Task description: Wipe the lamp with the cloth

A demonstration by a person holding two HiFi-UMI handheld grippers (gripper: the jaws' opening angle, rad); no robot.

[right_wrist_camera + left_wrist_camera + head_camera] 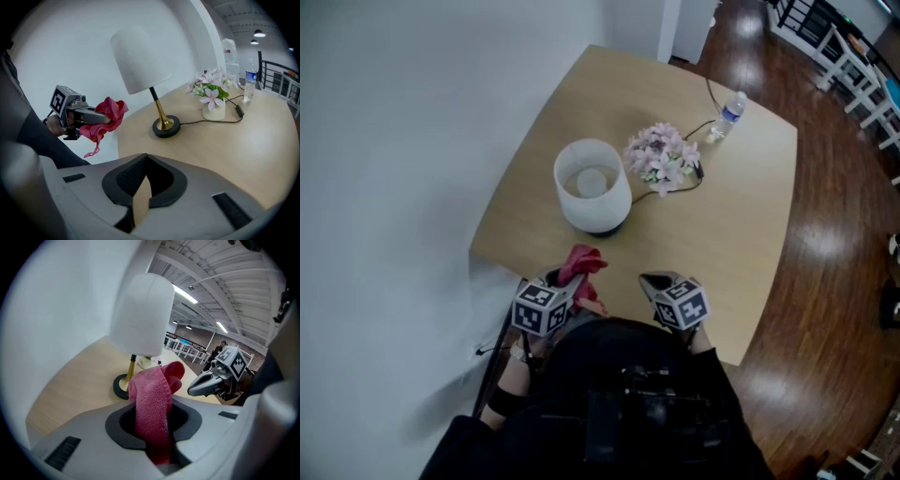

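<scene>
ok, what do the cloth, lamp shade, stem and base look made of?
cloth: pink terry or microfibre, going by the nubby looped weave.
shade: matte white, smooth; fabric or plastic, can't tell.
stem: gold and glossy with glints, probably brass-finish metal.
base: black, slight sheen; painted metal or plastic.

One table [750, 206] here, and on it one lamp [592, 183], one pot of pink flowers [661, 155], one water bottle [728, 114], one black cable [192, 123]. One cloth [581, 262], red, just the one. And grippers, two of them: the left gripper [565, 281] and the right gripper [649, 279].
</scene>
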